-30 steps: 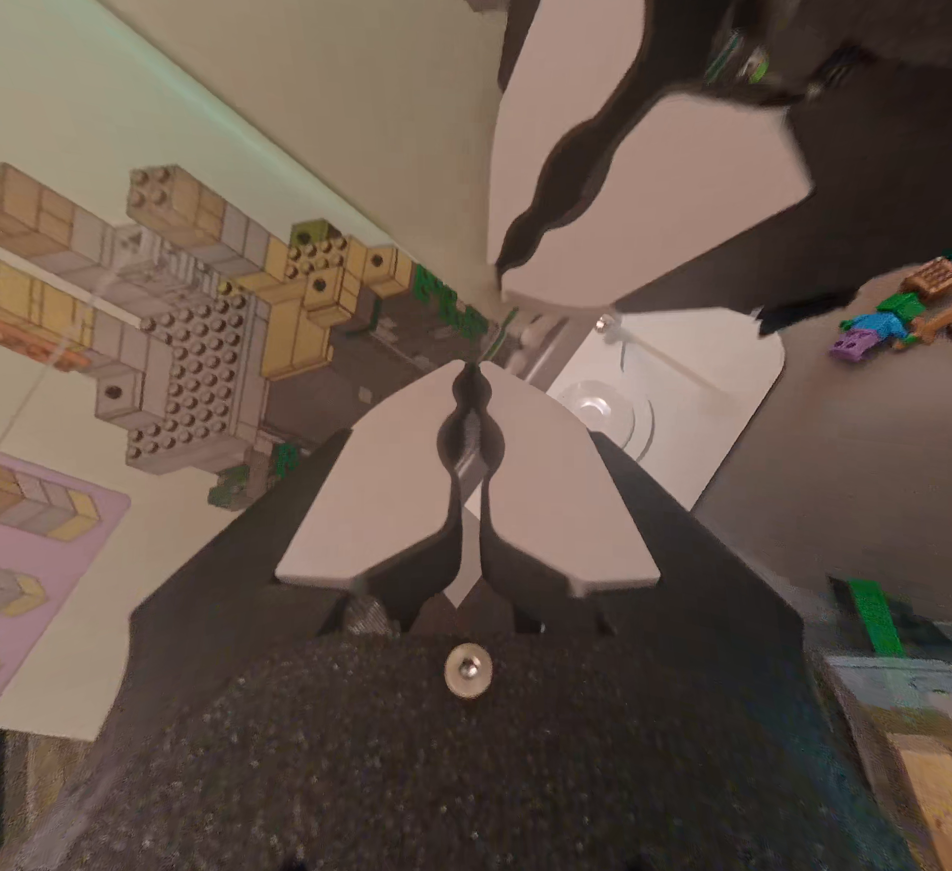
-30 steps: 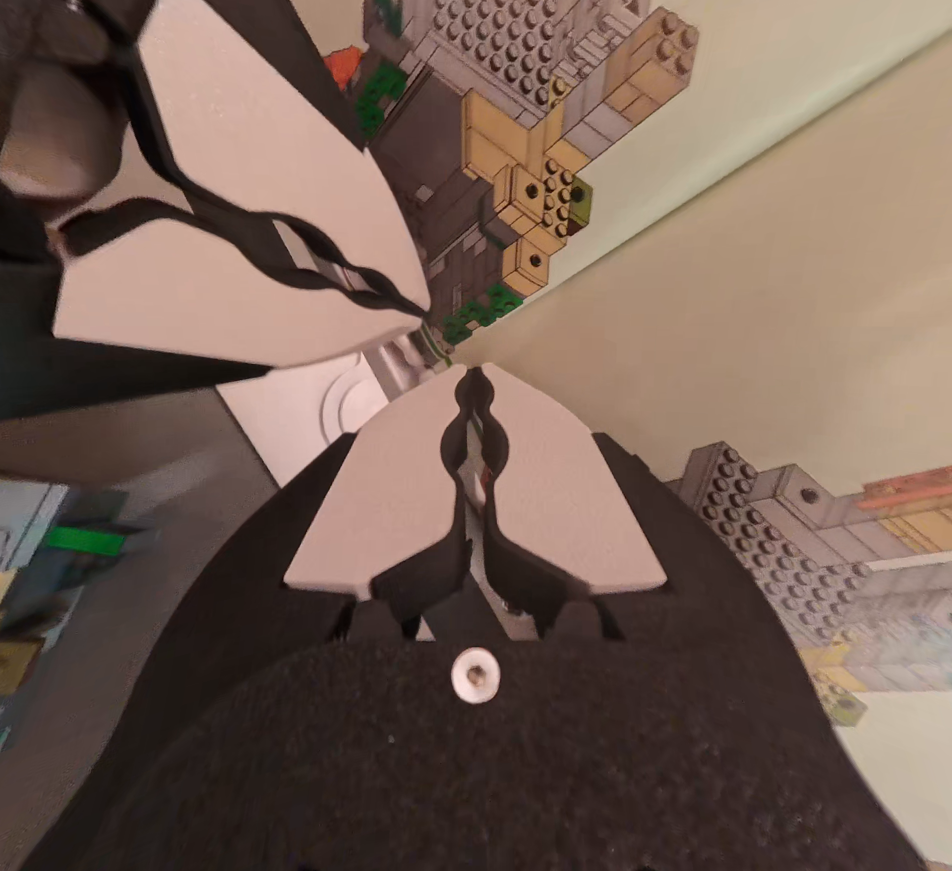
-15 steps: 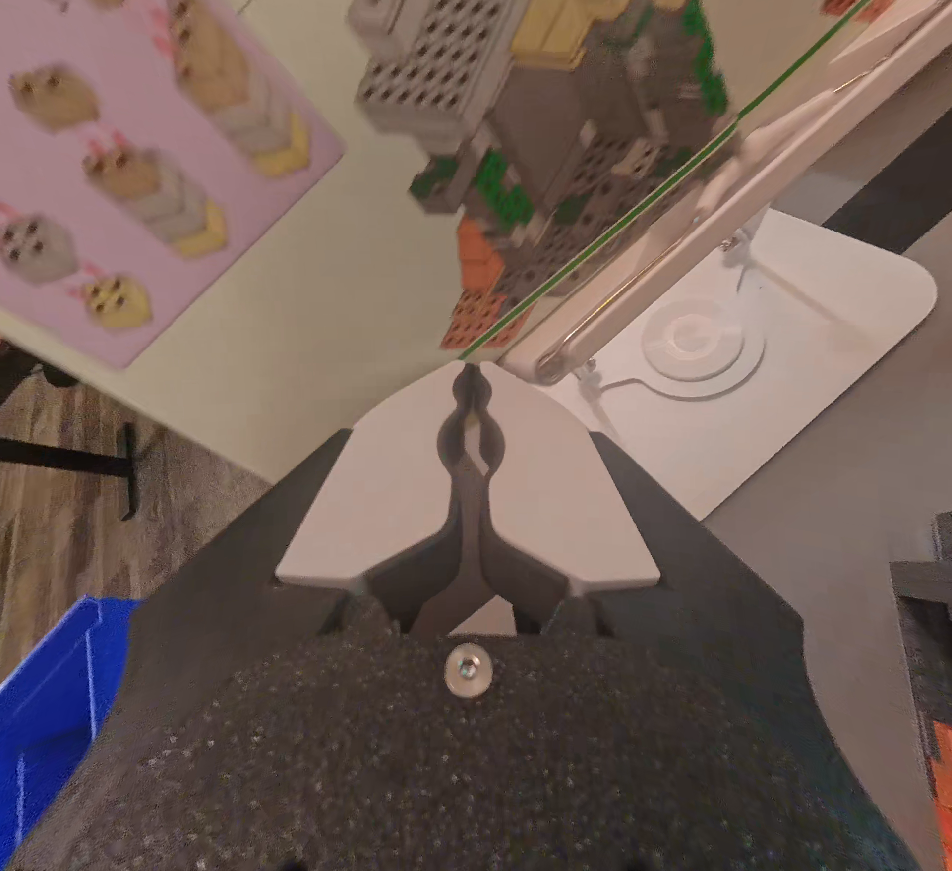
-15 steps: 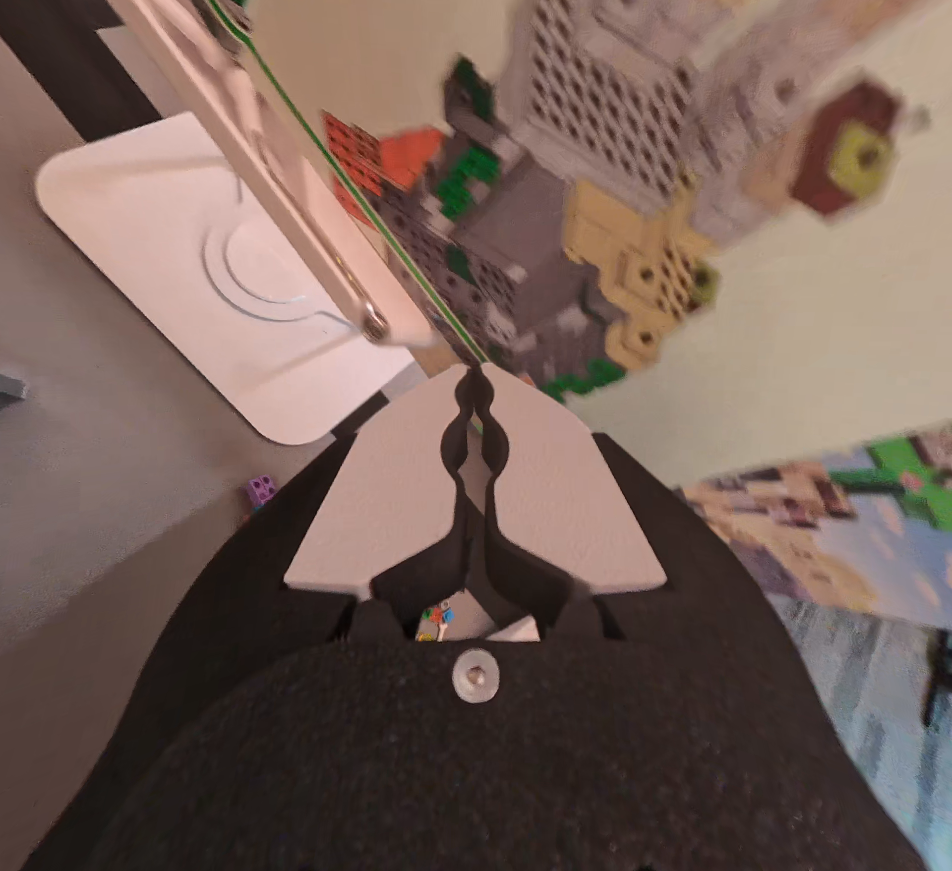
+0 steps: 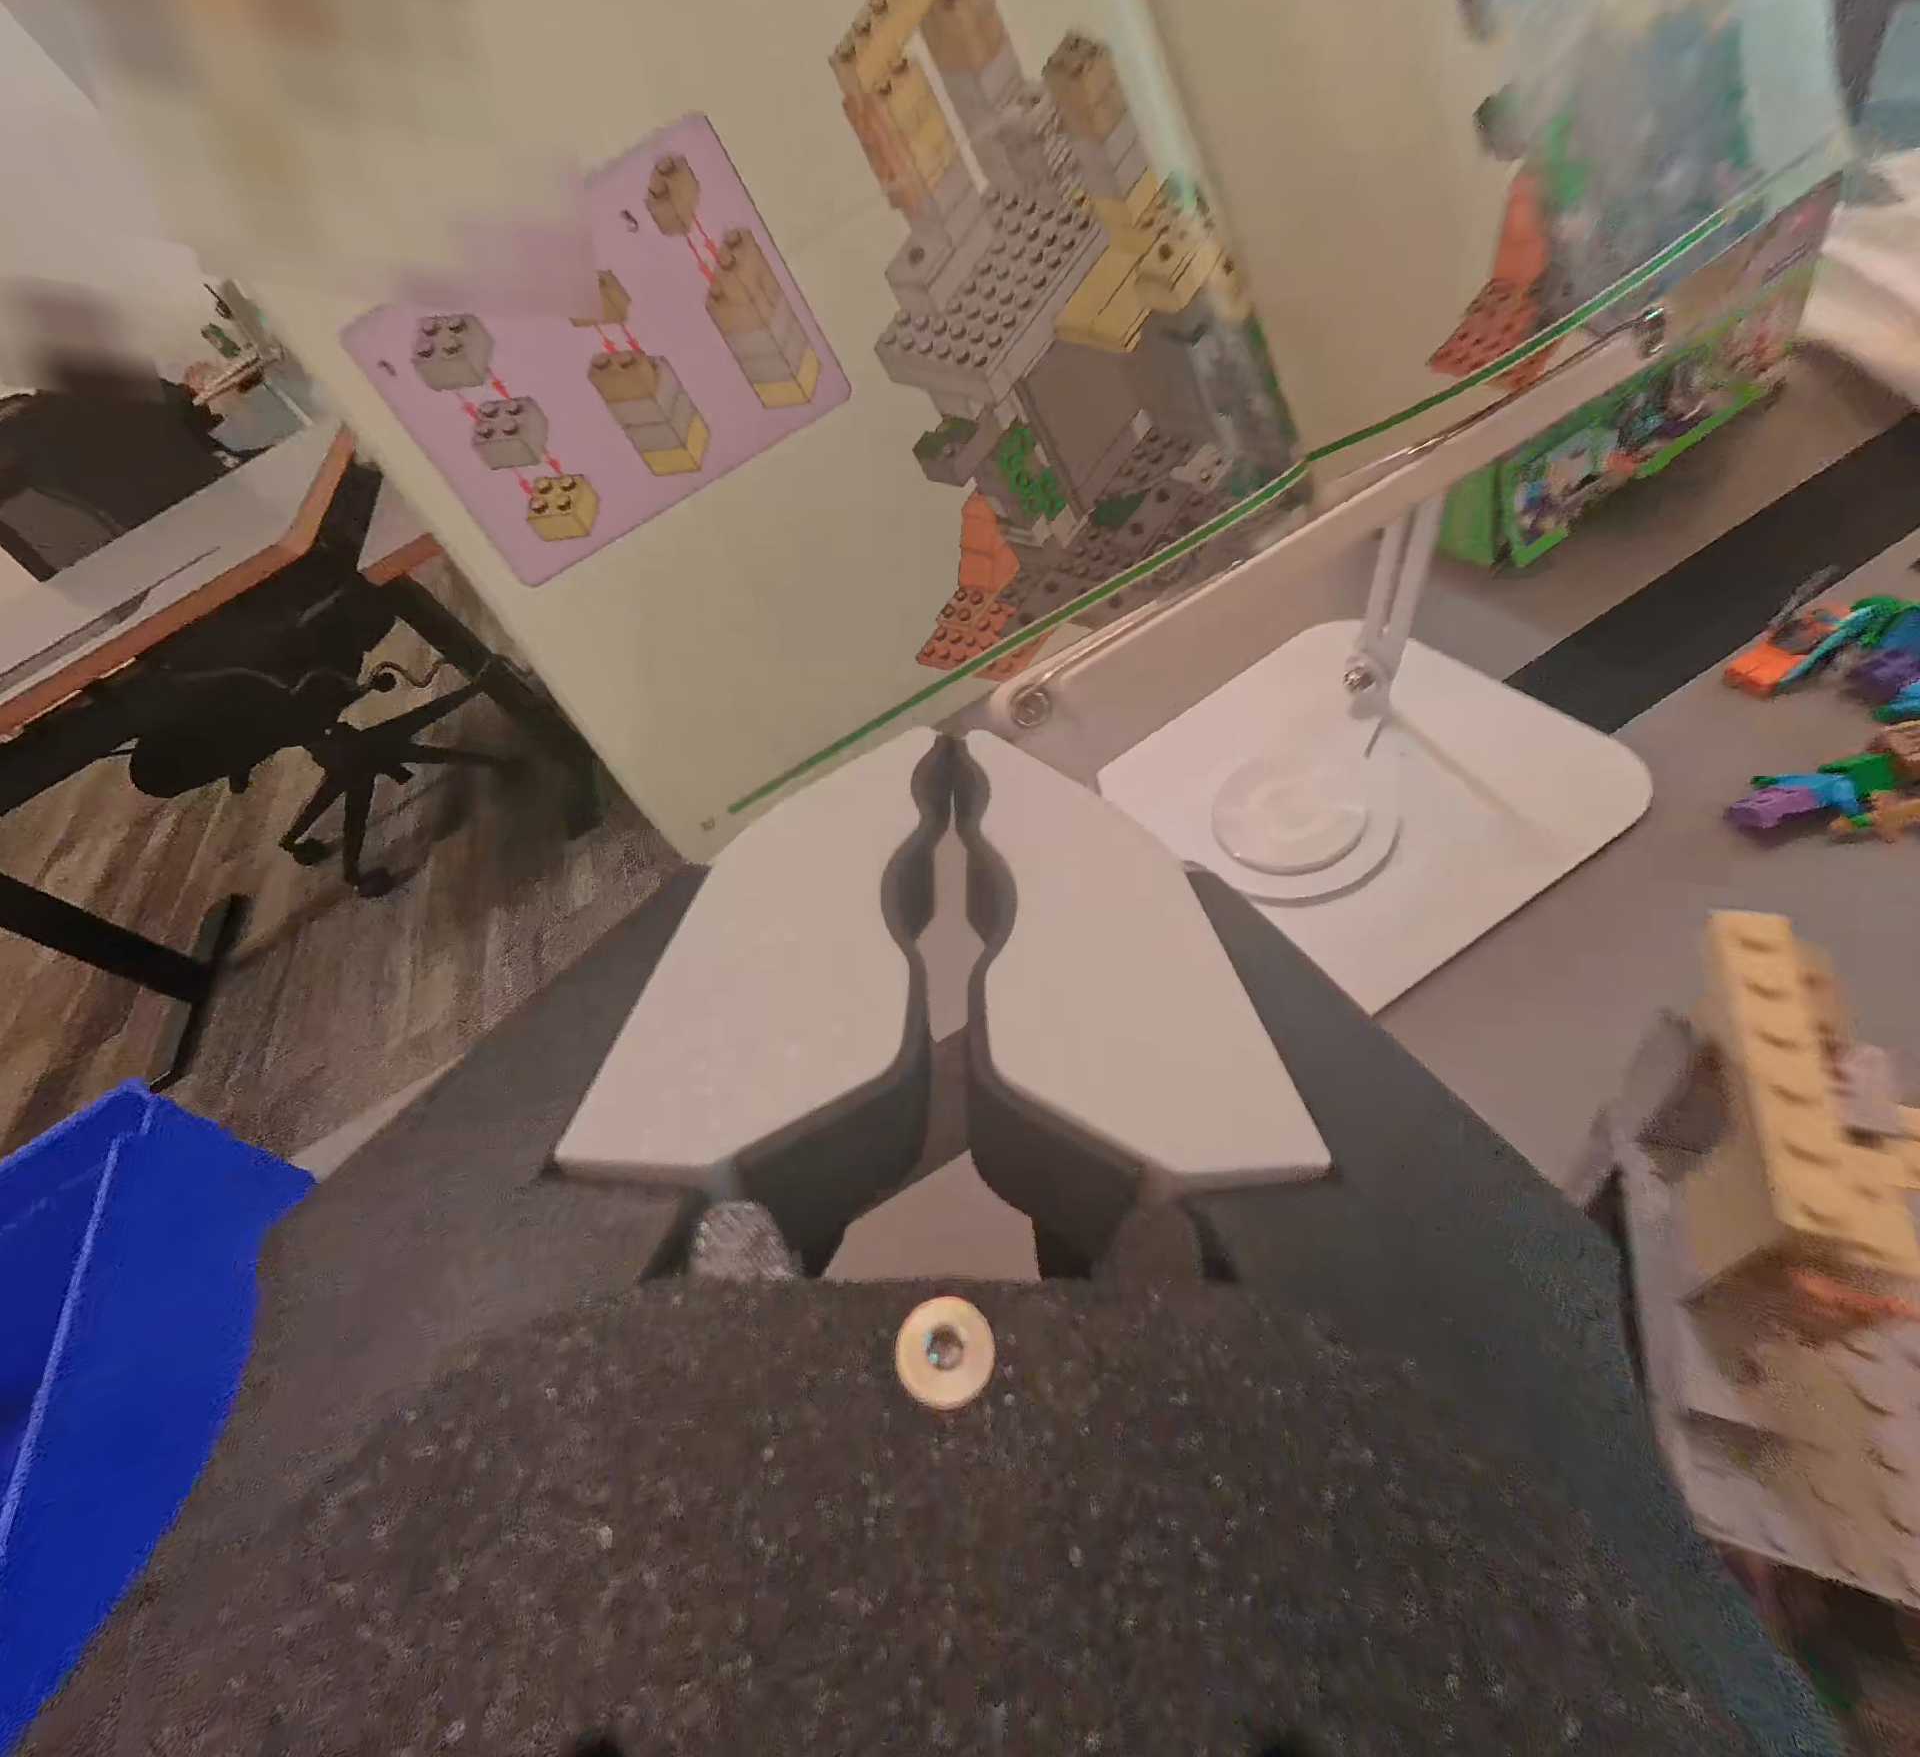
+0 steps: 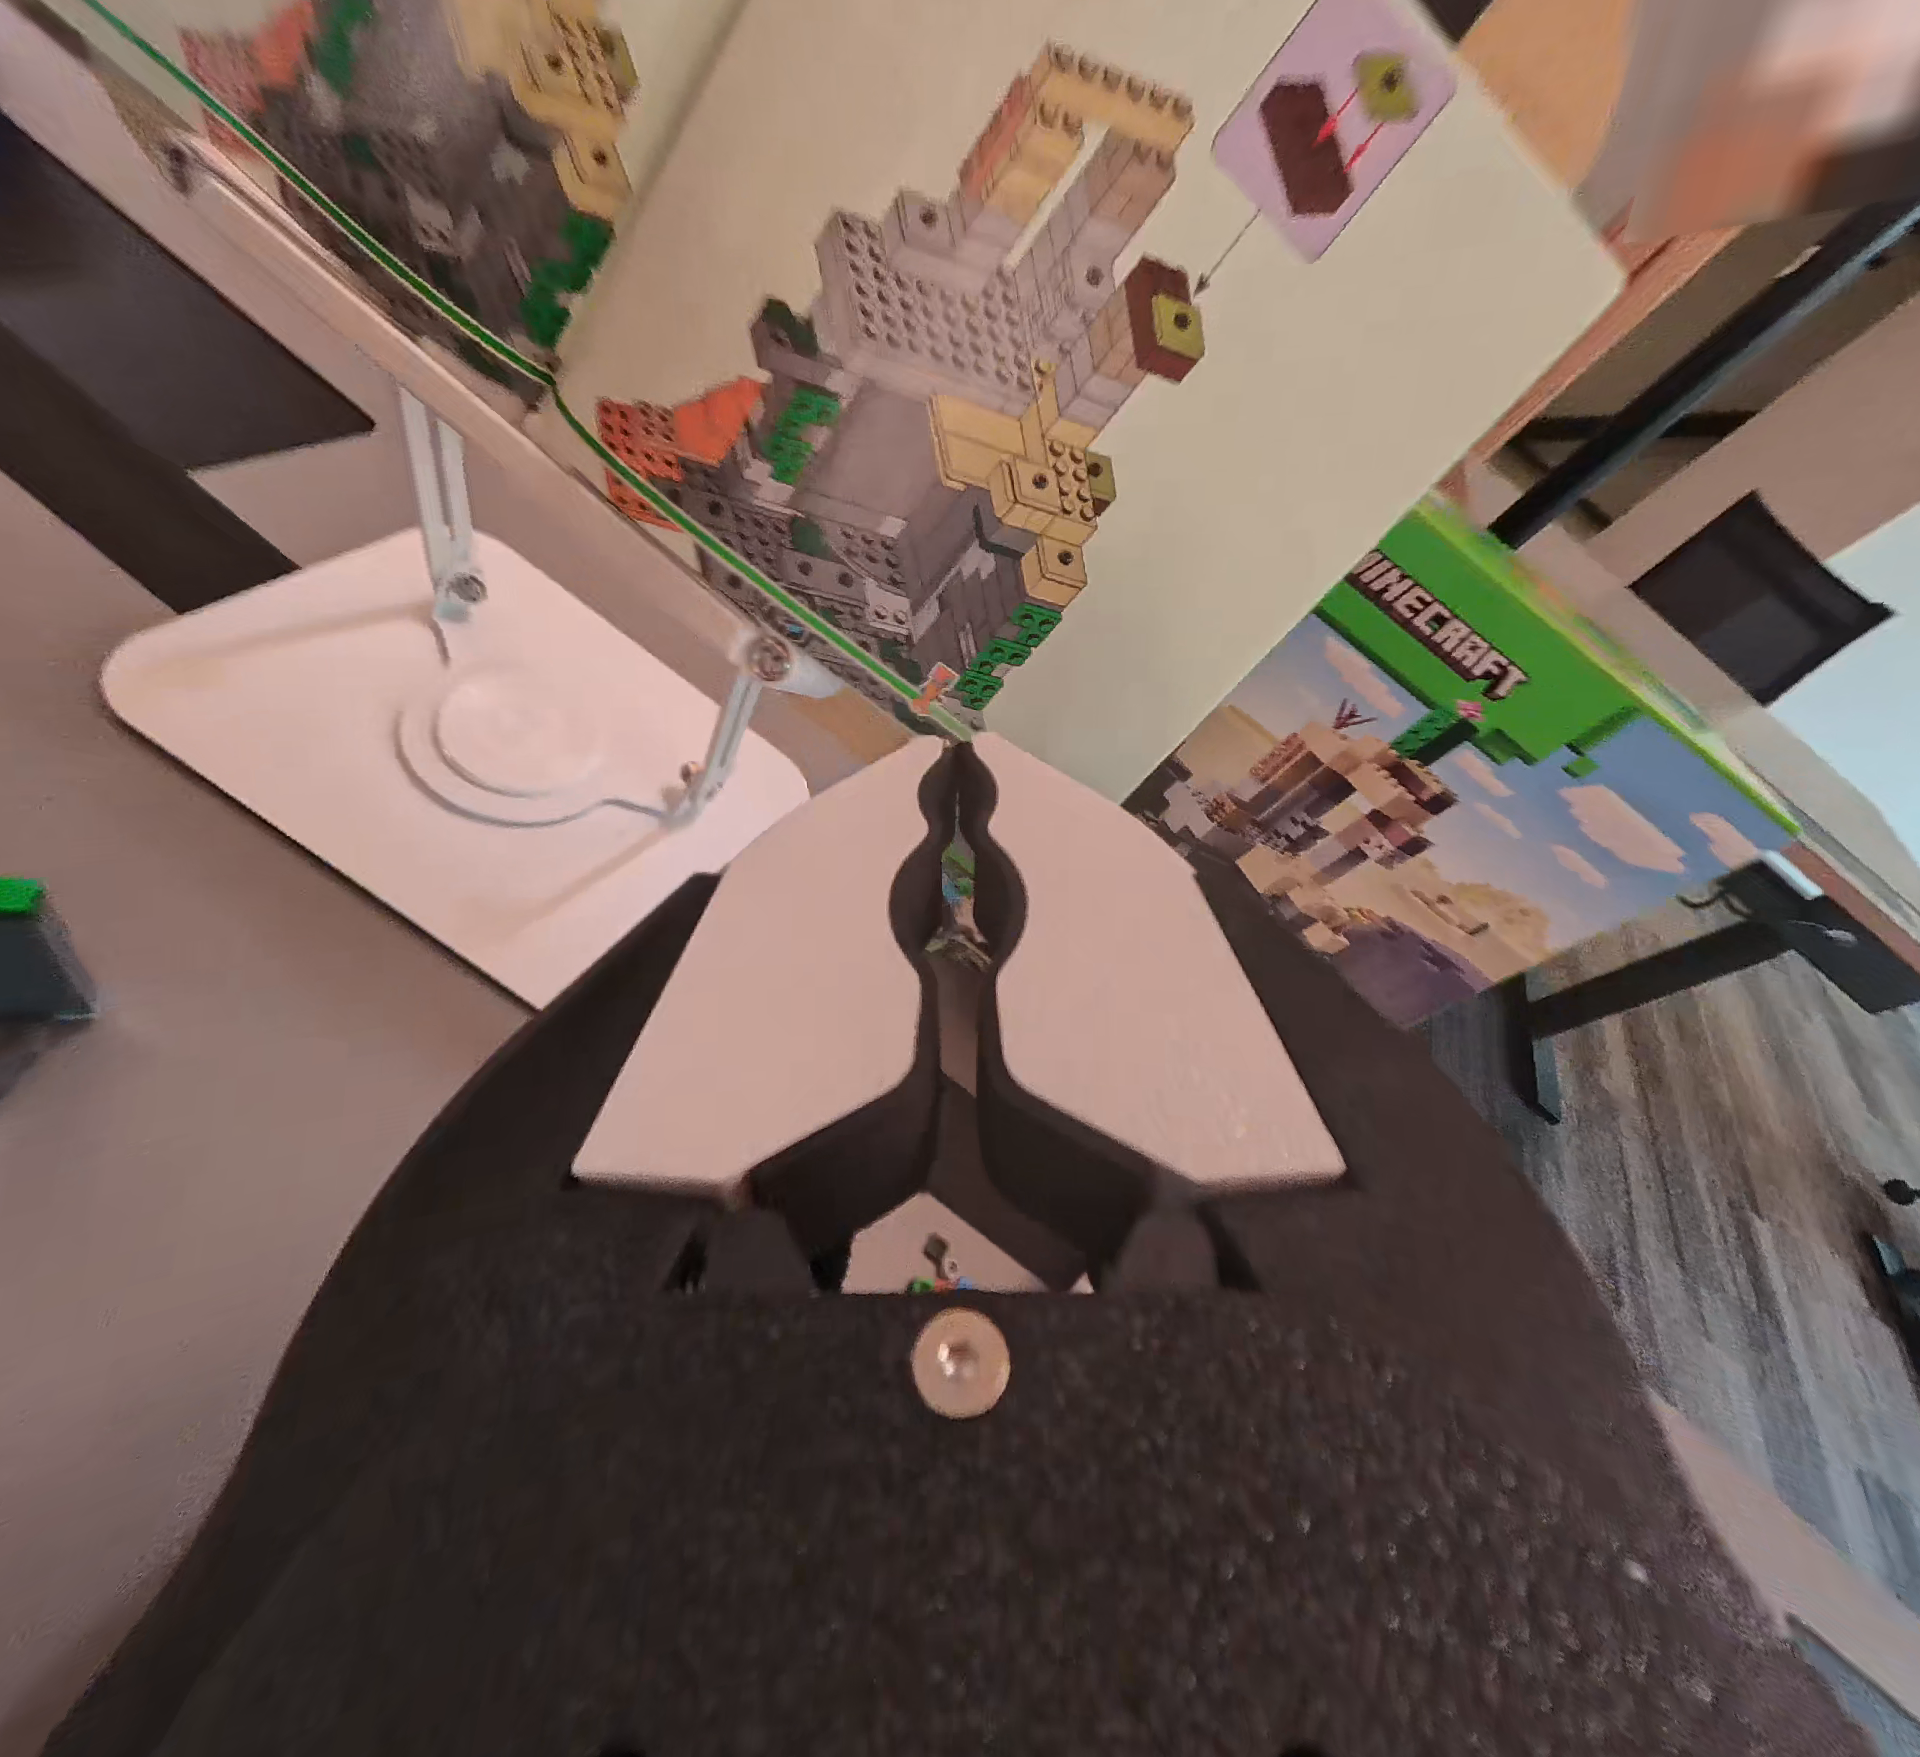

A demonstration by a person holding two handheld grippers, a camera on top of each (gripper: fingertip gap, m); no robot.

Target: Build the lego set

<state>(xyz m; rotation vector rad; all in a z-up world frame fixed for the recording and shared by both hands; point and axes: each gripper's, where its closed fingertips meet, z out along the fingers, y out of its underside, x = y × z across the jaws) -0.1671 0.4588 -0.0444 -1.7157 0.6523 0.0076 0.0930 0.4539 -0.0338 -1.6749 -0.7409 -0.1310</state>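
Observation:
The open instruction booklet (image 5: 790,419) stands on a white stand (image 5: 1475,834) on the grey table. My left gripper (image 5: 945,743) is shut, its tips pinching the bottom edge of the left page. My right gripper (image 6: 956,743) is shut, its tips on the bottom corner of the right page (image 6: 1195,481), which is lifted off the stand (image 6: 312,720). A partly built tan and grey lego model (image 5: 1766,1240) stands blurred at the right of the left wrist view.
Small coloured figures (image 5: 1860,782) lie on the table right of the stand. The green lego box (image 5: 1662,419) stands behind it and also shows in the right wrist view (image 6: 1507,772). A blue bin (image 5: 104,1344) sits lower left. A dark and green piece (image 6: 26,938) lies at left. About 25 cm separates my left fingertips from my right.
The two grippers met at the booklet's middle, then swung apart, each staying shut at a page edge. The pages have spread and both views have pulled back from the booklet.

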